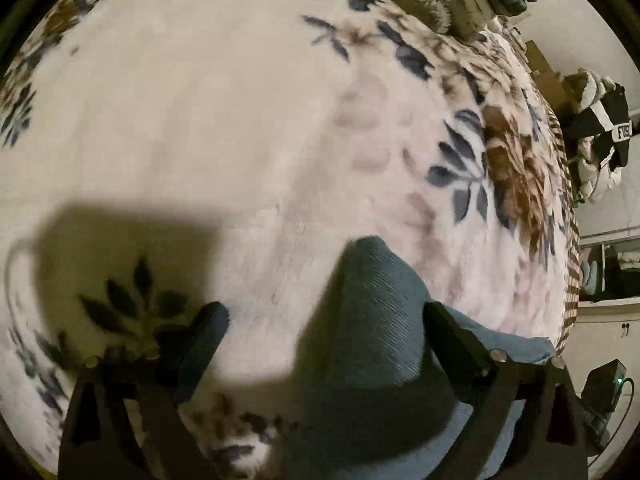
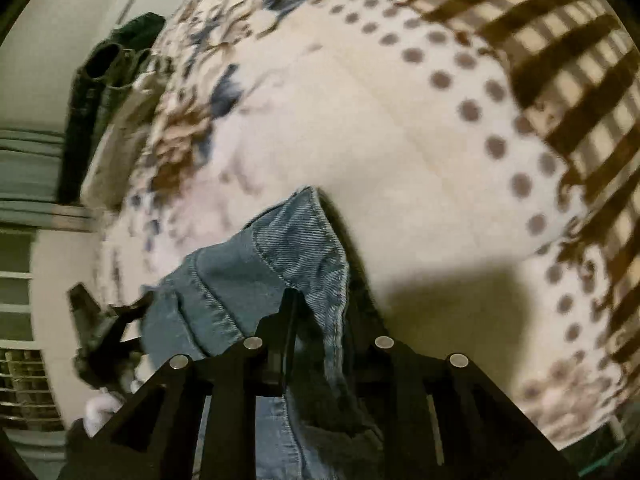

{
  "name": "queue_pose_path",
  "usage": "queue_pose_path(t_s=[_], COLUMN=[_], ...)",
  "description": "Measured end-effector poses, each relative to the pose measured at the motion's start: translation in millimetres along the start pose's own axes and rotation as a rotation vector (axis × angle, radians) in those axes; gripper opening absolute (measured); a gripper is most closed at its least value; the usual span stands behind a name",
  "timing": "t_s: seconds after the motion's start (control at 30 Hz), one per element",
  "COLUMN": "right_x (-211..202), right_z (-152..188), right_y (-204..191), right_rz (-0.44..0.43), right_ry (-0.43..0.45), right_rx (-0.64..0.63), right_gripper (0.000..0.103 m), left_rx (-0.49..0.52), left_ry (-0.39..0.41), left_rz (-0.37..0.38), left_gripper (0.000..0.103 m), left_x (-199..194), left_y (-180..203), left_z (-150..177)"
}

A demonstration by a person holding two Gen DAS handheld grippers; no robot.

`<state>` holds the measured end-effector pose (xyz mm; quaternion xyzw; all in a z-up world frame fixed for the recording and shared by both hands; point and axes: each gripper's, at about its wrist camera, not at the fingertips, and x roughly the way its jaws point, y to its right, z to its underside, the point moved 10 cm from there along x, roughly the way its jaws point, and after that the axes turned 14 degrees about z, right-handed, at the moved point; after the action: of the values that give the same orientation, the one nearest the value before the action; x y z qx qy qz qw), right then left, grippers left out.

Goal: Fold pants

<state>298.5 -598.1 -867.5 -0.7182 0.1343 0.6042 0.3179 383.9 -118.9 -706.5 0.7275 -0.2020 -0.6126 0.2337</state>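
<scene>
Both grippers hang low over the blanket (image 1: 208, 128): left gripper (image 1: 326, 316) spread wide, jeans (image 1: 372, 320) between its fingers; right gripper (image 2: 290, 308) clamps the jeans.

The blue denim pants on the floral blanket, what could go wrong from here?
1. The right gripper pinches only a narrow hem edge of the blue denim pants; that edge could slip free.
2. The left gripper stands open with denim bunched against just one finger, so a closing grab may miss or catch the plush floral blanket too.
</scene>
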Motion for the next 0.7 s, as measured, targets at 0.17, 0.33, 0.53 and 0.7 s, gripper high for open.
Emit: queue_pose_path(t_s=[0.17, 0.33, 0.53, 0.7], right_x=[-11, -48, -25, -25], right_z=[11, 56, 111, 106], right_y=[12, 45, 58, 63], right_rz=[-0.067, -0.09, -0.215, -0.099], right_ry=[-0.093, -0.114, -0.187, -0.09], right_rx=[0.077, 0.155, 0.3, 0.29], right_gripper=[0.052, 0.072, 0.029, 0.018], left_rx=[0.046, 0.074, 0.015, -0.033], left_ry=[0.016, 0.026, -0.075, -0.109], left_rz=[-0.016, 0.019, 0.036, 0.085], left_gripper=[0.102, 0.102, 0.102, 0.103], left_x=[-29, -68, -41, -15], left_y=[15, 30, 17, 6], left_z=[7, 66, 131, 138])
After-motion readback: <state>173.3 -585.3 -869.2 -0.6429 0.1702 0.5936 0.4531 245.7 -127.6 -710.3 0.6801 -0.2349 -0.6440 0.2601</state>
